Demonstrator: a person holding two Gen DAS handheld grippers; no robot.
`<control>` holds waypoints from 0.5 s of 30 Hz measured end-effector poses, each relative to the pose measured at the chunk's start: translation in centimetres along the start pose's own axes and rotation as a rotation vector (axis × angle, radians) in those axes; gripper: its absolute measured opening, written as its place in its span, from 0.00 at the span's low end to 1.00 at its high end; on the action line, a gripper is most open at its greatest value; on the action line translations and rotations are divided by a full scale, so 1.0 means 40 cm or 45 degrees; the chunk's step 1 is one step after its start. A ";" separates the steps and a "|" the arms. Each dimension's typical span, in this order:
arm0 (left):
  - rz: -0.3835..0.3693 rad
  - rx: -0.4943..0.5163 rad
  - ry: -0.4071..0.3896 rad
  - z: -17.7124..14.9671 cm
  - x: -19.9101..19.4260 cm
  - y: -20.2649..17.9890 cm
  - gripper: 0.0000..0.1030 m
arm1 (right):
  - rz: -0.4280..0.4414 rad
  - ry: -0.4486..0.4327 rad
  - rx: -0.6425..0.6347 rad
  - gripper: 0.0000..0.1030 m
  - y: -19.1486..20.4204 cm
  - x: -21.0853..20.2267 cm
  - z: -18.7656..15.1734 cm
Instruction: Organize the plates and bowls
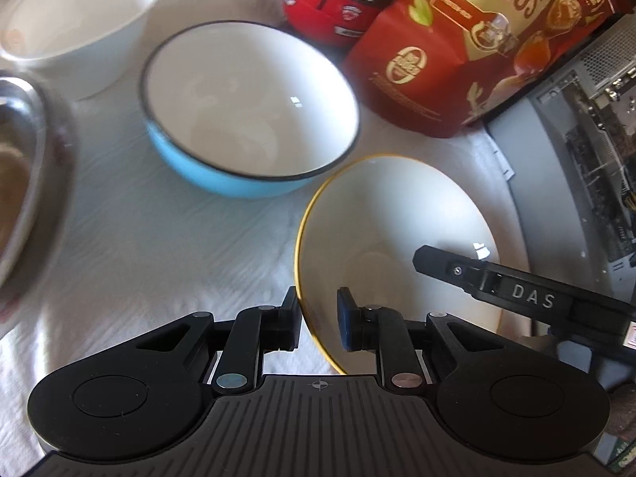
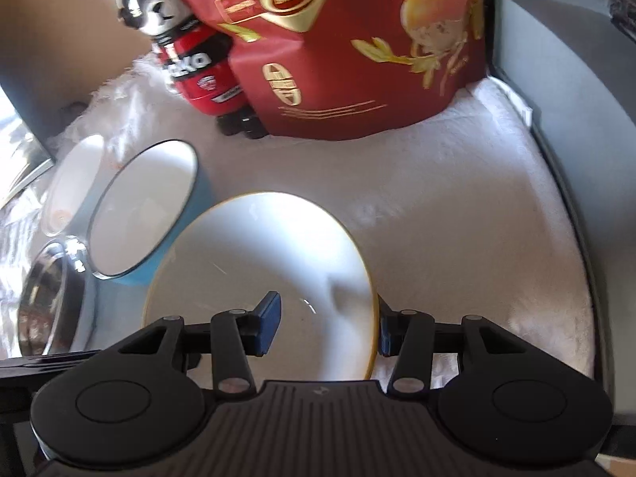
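Behind the yellow-rimmed bowl (image 1: 397, 238), straddled by each spread gripper, a red "EGGS" pouch (image 1: 469, 47).

A white textured cloth (image 2: 457, 206) covers the table, bright with daylight, a grey computer case (image 1: 576, 127) alongside.

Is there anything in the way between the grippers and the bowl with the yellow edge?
No, nothing visible. Both grippers already straddle the yellow-rimmed bowl's rim: the left gripper on one side, the right gripper on the opposite side, each with one finger inside and one outside. The blue bowl sits close beside it.
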State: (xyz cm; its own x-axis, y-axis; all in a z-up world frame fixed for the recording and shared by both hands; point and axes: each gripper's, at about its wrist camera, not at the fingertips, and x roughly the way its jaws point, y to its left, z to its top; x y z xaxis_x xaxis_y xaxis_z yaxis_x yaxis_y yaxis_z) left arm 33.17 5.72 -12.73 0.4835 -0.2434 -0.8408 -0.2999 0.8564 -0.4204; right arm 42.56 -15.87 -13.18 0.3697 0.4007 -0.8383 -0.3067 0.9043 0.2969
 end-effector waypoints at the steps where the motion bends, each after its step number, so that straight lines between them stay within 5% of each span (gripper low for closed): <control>1: 0.008 -0.007 -0.002 -0.005 -0.009 0.009 0.20 | 0.015 0.006 -0.002 0.46 0.007 -0.002 -0.005; 15: 0.155 -0.139 -0.065 -0.063 -0.142 0.150 0.20 | 0.178 0.180 -0.196 0.46 0.179 0.018 -0.108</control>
State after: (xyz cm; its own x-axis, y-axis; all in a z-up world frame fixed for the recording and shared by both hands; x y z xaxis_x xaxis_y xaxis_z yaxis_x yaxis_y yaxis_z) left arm 26.55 11.08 -11.35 0.4782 -0.1150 -0.8707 -0.4451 0.8229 -0.3532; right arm 36.84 -9.73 -13.65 0.1917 0.4857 -0.8528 -0.4802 0.8042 0.3501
